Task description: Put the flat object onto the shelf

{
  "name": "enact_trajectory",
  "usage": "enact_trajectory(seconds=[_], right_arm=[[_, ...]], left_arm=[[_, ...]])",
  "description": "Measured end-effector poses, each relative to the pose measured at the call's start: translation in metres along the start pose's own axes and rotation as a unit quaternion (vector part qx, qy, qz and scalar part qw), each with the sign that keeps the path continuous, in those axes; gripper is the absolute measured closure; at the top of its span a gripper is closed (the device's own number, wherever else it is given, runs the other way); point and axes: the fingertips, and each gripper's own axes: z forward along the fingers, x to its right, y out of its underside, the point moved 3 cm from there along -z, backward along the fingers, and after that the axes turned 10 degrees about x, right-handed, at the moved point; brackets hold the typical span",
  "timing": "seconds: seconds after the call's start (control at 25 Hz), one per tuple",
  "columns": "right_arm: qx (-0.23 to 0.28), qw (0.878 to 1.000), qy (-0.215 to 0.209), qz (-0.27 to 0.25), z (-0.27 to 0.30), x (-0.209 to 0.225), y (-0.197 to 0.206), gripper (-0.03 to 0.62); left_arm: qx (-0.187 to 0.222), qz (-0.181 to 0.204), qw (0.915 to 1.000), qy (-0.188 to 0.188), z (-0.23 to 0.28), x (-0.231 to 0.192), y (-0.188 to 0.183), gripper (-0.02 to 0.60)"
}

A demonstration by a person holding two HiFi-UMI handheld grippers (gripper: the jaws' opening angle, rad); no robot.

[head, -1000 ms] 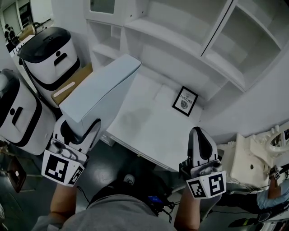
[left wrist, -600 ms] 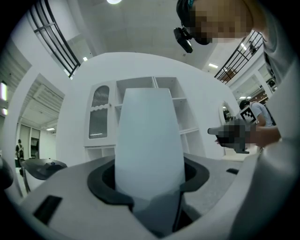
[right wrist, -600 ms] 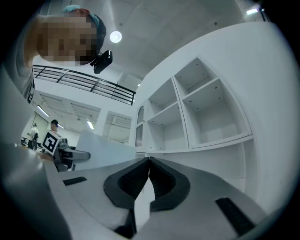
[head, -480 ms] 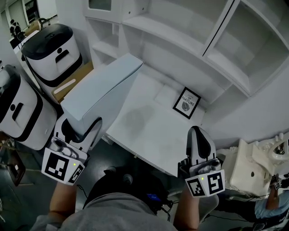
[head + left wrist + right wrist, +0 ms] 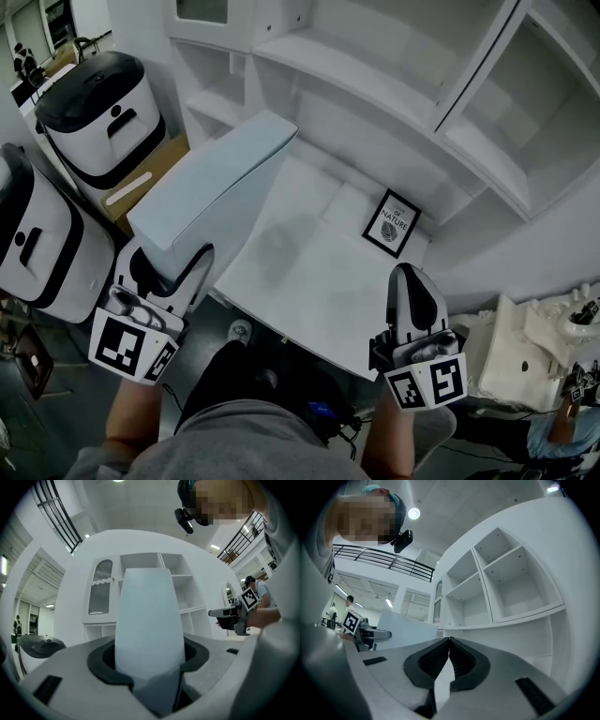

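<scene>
A flat pale grey-blue panel [image 5: 211, 192] stands tilted over the left end of the white counter [image 5: 309, 281]. My left gripper [image 5: 165, 272] is shut on its lower edge. In the left gripper view the panel [image 5: 149, 616] rises between the dark pads [image 5: 101, 660] and hides the middle of the white shelf unit [image 5: 183, 592]. My right gripper [image 5: 411, 284] hovers at the counter's near right edge, shut and holding nothing. In the right gripper view its pads [image 5: 436, 660] meet, and open shelf compartments [image 5: 506, 583] lie ahead.
A small framed print [image 5: 392, 223] leans at the back of the counter. The shelf unit [image 5: 375, 84] rises behind it. Two white and black bins [image 5: 98, 108] [image 5: 37, 244] and a cardboard box [image 5: 141, 183] stand at the left. A white object [image 5: 520, 337] lies at the right.
The head view has drifted a little, so the framed print sits slightly lower right. Both grippers and the panel keep their places.
</scene>
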Motion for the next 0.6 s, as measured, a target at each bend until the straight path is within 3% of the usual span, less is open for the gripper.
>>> enact_trajectory(seconds=[0.6], right_arm=[[-0.012, 0.999, 0.040, -0.015, 0.122, 0.023, 0.038, 0.566]], left_arm=[[0.002, -0.024, 0.9977, 0.063, 0.107, -0.072, 0.033, 0.319]])
